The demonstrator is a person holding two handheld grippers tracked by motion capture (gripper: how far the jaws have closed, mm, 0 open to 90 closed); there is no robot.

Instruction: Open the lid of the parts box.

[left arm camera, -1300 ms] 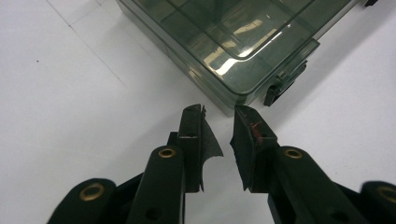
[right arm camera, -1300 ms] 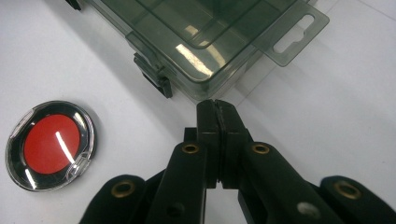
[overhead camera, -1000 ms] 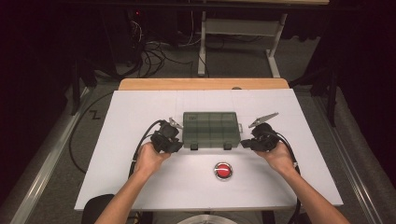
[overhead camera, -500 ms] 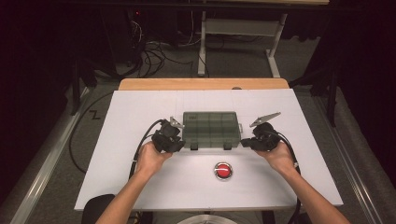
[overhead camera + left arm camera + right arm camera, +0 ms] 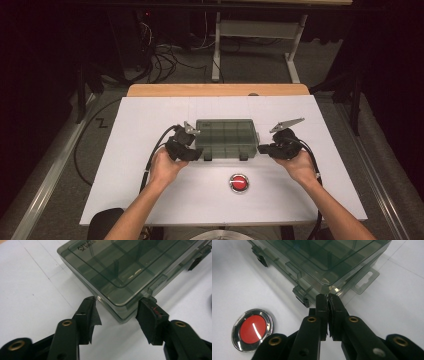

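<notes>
Compartment box (image 5: 226,138) between spread left gripper (image 5: 117,312) and clenched right gripper (image 5: 328,298), red button (image 5: 239,182) nearby.

left gripper (image 5: 192,146): jaws apart, have just been opening, pointing toward 3 o'clock
left hand (image 5: 164,167): wraps the gripper body, forearm enters from 6 o'clock
right gripper (image 5: 263,148): jaws pressed together, pointing toward 9 o'clock
right hand (image 5: 300,167): grips from behind, forearm enters from 5 o'clock
</notes>
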